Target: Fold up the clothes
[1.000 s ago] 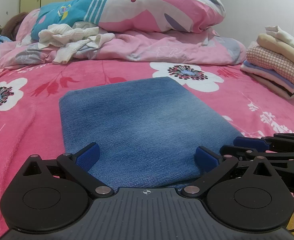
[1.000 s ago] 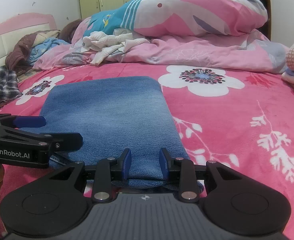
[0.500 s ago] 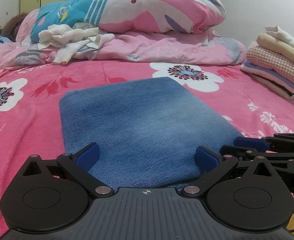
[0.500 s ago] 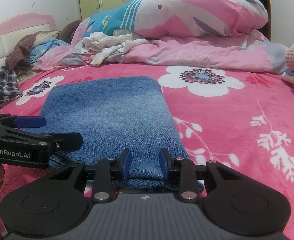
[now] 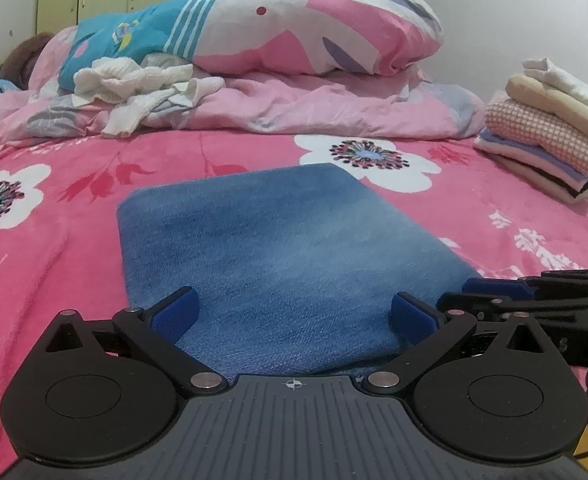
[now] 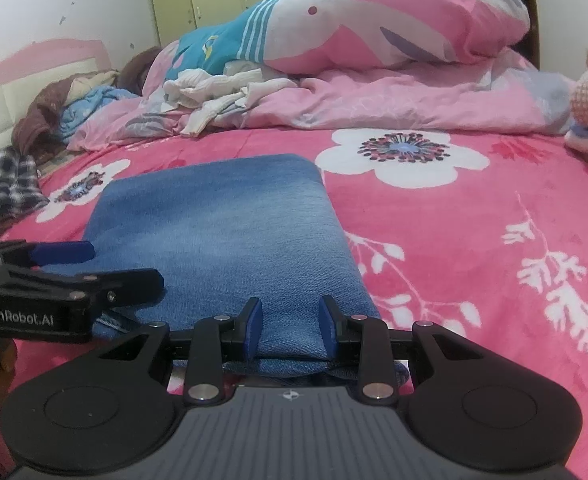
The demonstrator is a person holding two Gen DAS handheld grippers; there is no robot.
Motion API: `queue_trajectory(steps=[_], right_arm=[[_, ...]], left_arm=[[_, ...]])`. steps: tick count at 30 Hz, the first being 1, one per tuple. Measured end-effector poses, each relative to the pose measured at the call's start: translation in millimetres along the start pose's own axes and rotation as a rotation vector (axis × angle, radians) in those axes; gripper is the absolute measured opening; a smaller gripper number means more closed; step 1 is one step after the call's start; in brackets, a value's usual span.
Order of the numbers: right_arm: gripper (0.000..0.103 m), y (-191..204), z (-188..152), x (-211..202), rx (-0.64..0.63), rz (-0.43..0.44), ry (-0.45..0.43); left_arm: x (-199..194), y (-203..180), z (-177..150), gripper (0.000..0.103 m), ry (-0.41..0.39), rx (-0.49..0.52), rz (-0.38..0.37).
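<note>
A folded blue denim garment (image 5: pixel 294 248) (image 6: pixel 221 232) lies flat on the pink flowered bed cover (image 5: pixel 474 216). My left gripper (image 5: pixel 294 300) is open wide, one blue pad on each side of the garment's near edge. In the right wrist view it shows at the left (image 6: pixel 113 266), over the garment's near left corner. My right gripper (image 6: pixel 289 308) is drawn in narrow at the near right corner, with a thick fold of denim filling the gap between its pads. In the left wrist view it reaches in from the right (image 5: pixel 490 292).
A stack of folded clothes (image 5: pixel 542 132) stands at the right edge of the bed. A bunched pink quilt (image 5: pixel 294 20) with crumpled white garments (image 5: pixel 133 88) lies across the far side. More loose clothes, one plaid (image 6: pixel 1 184), are heaped by the headboard at the left.
</note>
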State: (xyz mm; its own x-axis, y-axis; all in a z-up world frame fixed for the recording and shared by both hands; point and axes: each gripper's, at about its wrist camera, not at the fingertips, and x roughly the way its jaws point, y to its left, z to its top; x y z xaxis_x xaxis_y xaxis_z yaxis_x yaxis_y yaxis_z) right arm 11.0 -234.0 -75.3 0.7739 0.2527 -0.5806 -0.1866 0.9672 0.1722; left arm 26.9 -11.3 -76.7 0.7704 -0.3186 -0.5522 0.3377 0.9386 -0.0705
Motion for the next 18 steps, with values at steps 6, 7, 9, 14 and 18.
queue_trajectory(steps=[6,7,9,14,18], right_arm=[[0.034,-13.2,7.8,-19.2,0.031,0.03,-0.025],[0.035,-16.7,9.0,-25.5,0.039,0.03,-0.038],[0.035,-29.7,8.3,-41.6,0.064,0.012,-0.062],[0.035,-79.2,-7.2,-76.2,0.182,0.03,-0.092],[0.035,-102.4,-24.0,-84.2,0.198,0.09,-0.084]], left_arm=[[-15.1,7.4,3.9,0.103,-0.092,0.013,-0.046],[-18.8,10.1,4.6,0.103,-0.119,0.006,-0.057],[-25.9,13.9,4.3,0.103,-0.168,0.004,-0.087],[-34.2,1.0,-2.6,0.103,-0.196,0.101,-0.197],[-34.3,-31.3,-16.9,0.102,-0.169,0.245,-0.207]])
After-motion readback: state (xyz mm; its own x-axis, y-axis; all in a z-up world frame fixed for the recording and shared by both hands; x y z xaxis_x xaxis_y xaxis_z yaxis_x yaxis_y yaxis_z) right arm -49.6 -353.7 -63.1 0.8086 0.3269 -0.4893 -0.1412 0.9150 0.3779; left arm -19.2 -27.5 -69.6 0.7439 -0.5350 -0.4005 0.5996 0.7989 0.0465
